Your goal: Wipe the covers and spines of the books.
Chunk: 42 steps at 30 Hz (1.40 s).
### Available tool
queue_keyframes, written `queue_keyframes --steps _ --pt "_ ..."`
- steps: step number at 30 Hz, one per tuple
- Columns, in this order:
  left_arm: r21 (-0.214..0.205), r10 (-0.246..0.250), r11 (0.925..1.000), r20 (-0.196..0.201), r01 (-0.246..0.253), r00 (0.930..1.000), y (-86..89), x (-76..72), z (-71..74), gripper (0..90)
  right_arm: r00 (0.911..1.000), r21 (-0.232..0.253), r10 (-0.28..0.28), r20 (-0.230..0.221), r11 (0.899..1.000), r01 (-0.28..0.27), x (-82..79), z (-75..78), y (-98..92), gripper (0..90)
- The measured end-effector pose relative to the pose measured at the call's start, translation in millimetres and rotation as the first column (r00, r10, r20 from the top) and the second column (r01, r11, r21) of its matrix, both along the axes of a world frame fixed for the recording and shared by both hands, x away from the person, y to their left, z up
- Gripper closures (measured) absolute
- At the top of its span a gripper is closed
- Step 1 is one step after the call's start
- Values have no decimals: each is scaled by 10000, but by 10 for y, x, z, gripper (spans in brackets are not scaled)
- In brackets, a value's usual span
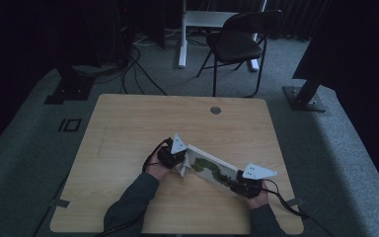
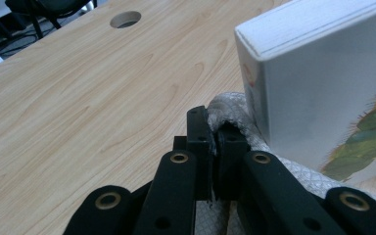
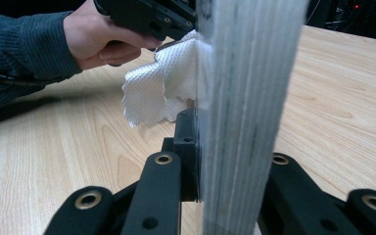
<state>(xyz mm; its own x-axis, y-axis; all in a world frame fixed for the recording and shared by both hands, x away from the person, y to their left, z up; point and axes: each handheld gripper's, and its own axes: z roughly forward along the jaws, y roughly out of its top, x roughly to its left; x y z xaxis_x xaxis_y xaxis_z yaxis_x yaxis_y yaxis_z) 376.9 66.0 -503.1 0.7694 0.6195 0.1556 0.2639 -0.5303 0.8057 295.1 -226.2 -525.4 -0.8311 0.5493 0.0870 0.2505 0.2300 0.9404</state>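
Observation:
A thick white board book [image 1: 211, 168] with a green picture on its cover stands on edge, slanting across the near middle of the wooden table [image 1: 128, 128]. My right gripper [image 1: 243, 186] is shut on the book's near end; in the right gripper view the page block [image 3: 247, 98] fills the space between my jaws [image 3: 225, 142]. My left gripper [image 1: 174, 159] is shut on a white textured cloth [image 2: 230, 110], pinched between its pads [image 2: 215, 142]. The cloth [image 3: 161, 83] hangs against the book's far corner [image 2: 318, 88]. A hand [image 3: 103, 36] holds the left gripper [image 3: 147, 17].
A round cable hole [image 1: 215, 110] sits near the table's far edge. Beyond the table on the grey carpet stand a black chair [image 1: 239, 39], a white desk leg [image 1: 182, 34] and loose cables [image 1: 133, 64]. Bare wood lies left of the book.

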Motion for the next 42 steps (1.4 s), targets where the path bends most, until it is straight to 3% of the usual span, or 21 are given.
queue_keyframes --steps 9,11,24,33,42 --pt "-196 -201 9996 -88 199 9998 -48 -42 -1 885 10000 91 -55 31 9999 55 59 -14 91 763" --pt "-59 -153 9999 2 153 9999 -79 -56 7 888 10000 161 -65 27 9998 65 72 -20 96 763" --pt "-195 136 9997 -154 -139 9998 -50 -42 4 891 9989 508 -422 225 9979 410 41 14 180 767" --pt "-405 -174 9990 180 181 9997 -32 -69 144 886 9989 1113 -412 211 9930 386 13 67 139 778" --pt "-603 -384 9974 239 398 9990 -6 -82 232 875 9971 955 -517 559 9944 462 -59 139 135 780"
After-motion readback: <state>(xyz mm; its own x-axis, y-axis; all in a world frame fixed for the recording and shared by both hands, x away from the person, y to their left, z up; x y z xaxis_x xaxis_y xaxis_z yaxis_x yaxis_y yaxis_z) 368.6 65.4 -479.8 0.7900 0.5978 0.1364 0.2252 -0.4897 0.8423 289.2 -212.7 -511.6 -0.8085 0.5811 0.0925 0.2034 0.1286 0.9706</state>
